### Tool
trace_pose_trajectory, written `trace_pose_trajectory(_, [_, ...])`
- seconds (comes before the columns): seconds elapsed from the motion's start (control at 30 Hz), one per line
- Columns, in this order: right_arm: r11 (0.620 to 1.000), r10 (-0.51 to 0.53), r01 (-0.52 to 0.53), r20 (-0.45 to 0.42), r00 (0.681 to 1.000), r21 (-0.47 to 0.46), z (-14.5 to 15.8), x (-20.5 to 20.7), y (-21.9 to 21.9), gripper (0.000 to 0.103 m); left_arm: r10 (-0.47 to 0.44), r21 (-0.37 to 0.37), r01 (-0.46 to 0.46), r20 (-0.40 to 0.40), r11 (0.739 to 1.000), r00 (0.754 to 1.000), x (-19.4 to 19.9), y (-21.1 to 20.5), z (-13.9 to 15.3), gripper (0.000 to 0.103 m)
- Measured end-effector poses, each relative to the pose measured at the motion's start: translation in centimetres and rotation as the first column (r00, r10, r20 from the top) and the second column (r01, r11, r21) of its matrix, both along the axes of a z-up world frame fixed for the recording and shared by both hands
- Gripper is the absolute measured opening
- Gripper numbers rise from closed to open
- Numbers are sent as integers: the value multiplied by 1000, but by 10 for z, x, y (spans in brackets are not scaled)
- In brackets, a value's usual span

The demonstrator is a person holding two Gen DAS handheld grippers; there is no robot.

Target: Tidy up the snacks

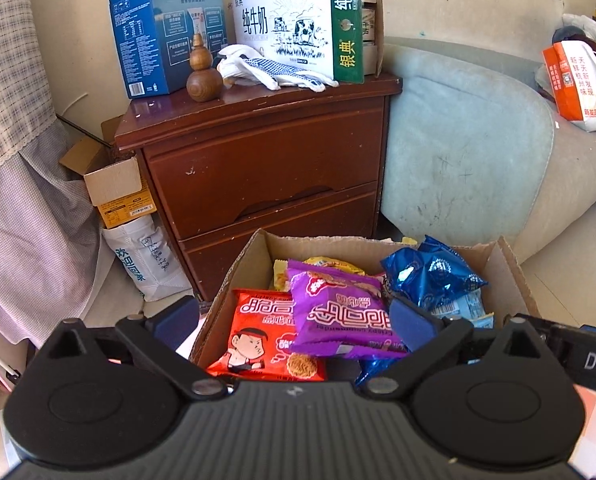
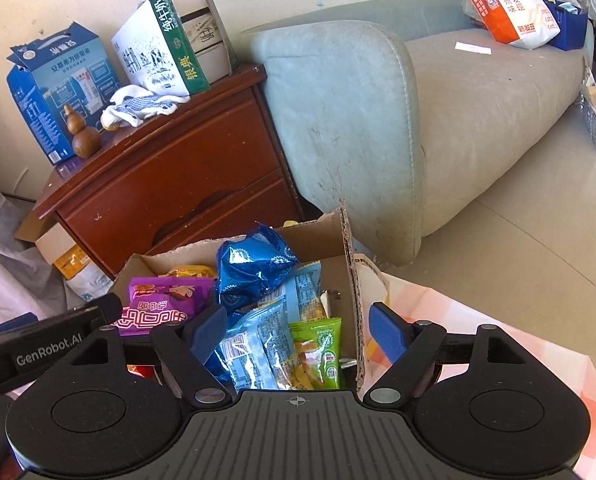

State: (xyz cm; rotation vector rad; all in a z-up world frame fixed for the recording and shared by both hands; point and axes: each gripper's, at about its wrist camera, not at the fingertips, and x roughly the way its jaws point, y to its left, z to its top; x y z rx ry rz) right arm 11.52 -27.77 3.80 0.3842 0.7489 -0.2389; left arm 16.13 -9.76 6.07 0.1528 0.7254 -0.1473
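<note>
An open cardboard box (image 1: 510, 276) holds several snack packs: a red noodle pack (image 1: 258, 340), a purple pack (image 1: 338, 312) on top of it, and a shiny blue bag (image 1: 430, 272). My left gripper (image 1: 294, 322) is open, its fingers spread above the box's near edge, holding nothing. In the right wrist view the same box (image 2: 348, 248) shows the blue bag (image 2: 254, 268), the purple pack (image 2: 162, 300), pale blue packs (image 2: 258, 336) and a green pack (image 2: 322, 348). My right gripper (image 2: 298, 334) is open over the box's right wall, empty.
A brown wooden nightstand (image 1: 258, 160) stands behind the box, carrying a milk carton box (image 1: 298, 24), a blue box (image 1: 166, 36), gloves and a wooden gourd (image 1: 202, 72). A pale sofa (image 2: 378, 120) is to the right, with an orange-white bag (image 2: 510, 4). Cartons and bags sit left of the nightstand.
</note>
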Motion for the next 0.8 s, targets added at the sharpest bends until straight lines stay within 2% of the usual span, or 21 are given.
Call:
trace_pose_trajectory(0.17, [998, -8, 5, -39, 999, -70, 4, -7, 8, 90, 27, 51, -25, -38, 998, 999, -13, 8, -8, 102])
trace_pose_trajectory(0.3, [992, -1, -6, -52, 999, -123, 6, -11, 16, 92, 55, 60, -51, -81, 997, 995, -22, 18, -13, 102])
trace_pose_trajectory(0.53, [991, -23, 13, -74, 997, -134, 5, -22, 20, 93, 85, 79, -77, -115, 994, 990, -35, 32, -15, 102])
trace_pose_trajectory(0.8, [987, -54, 38, -100, 994, -153, 1, -32, 23, 94, 112, 51, -105, -163, 993, 980, -32, 39, -16, 102])
